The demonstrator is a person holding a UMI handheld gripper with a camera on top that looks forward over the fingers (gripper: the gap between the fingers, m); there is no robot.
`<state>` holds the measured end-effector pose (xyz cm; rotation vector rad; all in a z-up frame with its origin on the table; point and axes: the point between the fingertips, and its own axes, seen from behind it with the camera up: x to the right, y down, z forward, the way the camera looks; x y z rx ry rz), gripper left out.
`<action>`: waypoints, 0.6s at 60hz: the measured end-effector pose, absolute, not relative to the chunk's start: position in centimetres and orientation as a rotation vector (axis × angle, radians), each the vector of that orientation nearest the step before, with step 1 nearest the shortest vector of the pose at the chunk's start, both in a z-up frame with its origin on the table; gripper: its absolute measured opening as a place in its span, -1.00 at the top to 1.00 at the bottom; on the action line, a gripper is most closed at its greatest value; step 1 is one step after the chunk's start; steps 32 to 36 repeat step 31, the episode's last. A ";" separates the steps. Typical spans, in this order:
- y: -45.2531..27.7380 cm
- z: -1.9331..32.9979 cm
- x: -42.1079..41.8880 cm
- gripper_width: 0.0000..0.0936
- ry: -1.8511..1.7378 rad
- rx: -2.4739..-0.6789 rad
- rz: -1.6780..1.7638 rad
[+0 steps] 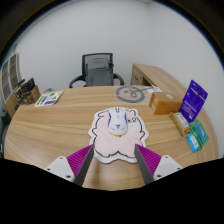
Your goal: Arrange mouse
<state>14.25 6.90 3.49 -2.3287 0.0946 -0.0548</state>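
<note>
Leftmost, well off to the gripper's left and far beyond the fingers, a booklet (48,97) lies flat on the wooden table (60,125), with shelving (12,85) standing past the table's edge behind it. Nearer the middle, an office chair (99,68) sits at the far side of the table, straight ahead of the gripper (114,160). Just ahead of the fingertips lies a pale, animal-shaped mouse pad (112,135), and the white mouse (118,121) rests on it — beyond the fingers, not between them. The gripper's two fingers stand spread apart with nothing held, their purple pads (79,160) facing inward over the pad's near edge. Beyond the mouse lies a round patterned disc (130,93). Farther right stand a cardboard box (166,101) and a purple box (194,100) — both well apart from the fingers.
</note>
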 end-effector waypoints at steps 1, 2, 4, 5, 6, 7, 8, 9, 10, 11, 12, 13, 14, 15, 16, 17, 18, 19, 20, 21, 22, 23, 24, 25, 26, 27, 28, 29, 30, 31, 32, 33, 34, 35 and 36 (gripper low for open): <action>5.9 3.6 13.9 -0.79 0.105 -2.329 -0.053; 4.9 3.9 13.6 -0.79 0.116 -2.329 -0.050; 2.8 4.1 12.9 -0.79 0.140 -2.331 -0.041; 1.8 4.3 12.6 -0.79 0.152 -2.331 -0.037; 0.9 4.3 12.2 -0.78 0.162 -2.332 -0.032; -0.1 4.4 11.8 -0.78 0.170 -2.336 -0.027; -1.0 4.4 11.4 -0.78 0.176 -2.342 -0.023; -1.9 4.3 11.1 -0.78 0.182 -2.351 -0.021; -2.8 4.2 10.8 -0.78 0.189 -2.361 -0.021; -3.7 4.1 10.5 -0.78 0.196 -2.373 -0.021; -4.6 4.0 10.2 -0.78 0.203 -2.386 -0.021; -5.4 3.9 9.8 -0.78 0.210 -2.395 -0.020; -6.2 3.9 9.5 -0.78 0.216 -2.402 -0.016; -6.8 3.9 9.1 -0.77 0.222 -2.406 -0.011; -7.3 4.0 8.7 -0.77 0.226 -2.407 -0.003; -7.8 4.1 8.3 -0.77 0.229 -2.406 0.005; -8.1 4.2 7.9 -0.77 0.231 -2.403 0.011; -8.5 4.3 7.5 -0.77 0.235 -2.401 0.018; -8.8 4.4 7.2 -0.77 0.239 -2.399 0.024; -9.1 4.5 6.8 -0.77 0.243 -2.399 0.029; -9.4 4.6 6.4 -0.77 0.247 -2.399 0.034; -9.7 4.6 6.1 -0.77 0.250 -2.401 0.038; -10.0 4.6 5.7 -0.77 0.253 -2.404 0.042; -10.2 4.6 5.4 -0.77 0.256 -2.408 0.047; -10.5 4.6 5.1 -0.77 0.256 -2.412 0.048; -10.7 4.5 4.8 -0.77 0.256 -2.416 0.049; -10.9 4.5 4.4 -0.77 0.255 -2.420 0.050; -11.1 4.5 4.1 -0.77 0.253 -2.423 0.052; -11.1 4.5 3.7 -0.77 0.251 -2.424 0.054; -11.2 4.5 3.3 -0.76 0.248 -2.424 0.056; -11.2 4.5 3.3 -0.76 0.248 -2.424 0.056; -11.2 4.5 3.3 -0.76 0.248 -2.424 0.056; -11.2 4.5 3.3 -0.76 0.248 -2.424 0.056; -11.2 4.5 3.3 -0.76 0.248 -2.424 0.056; -11.2 4.5 3.3 -0.76 0.248 -2.424 0.056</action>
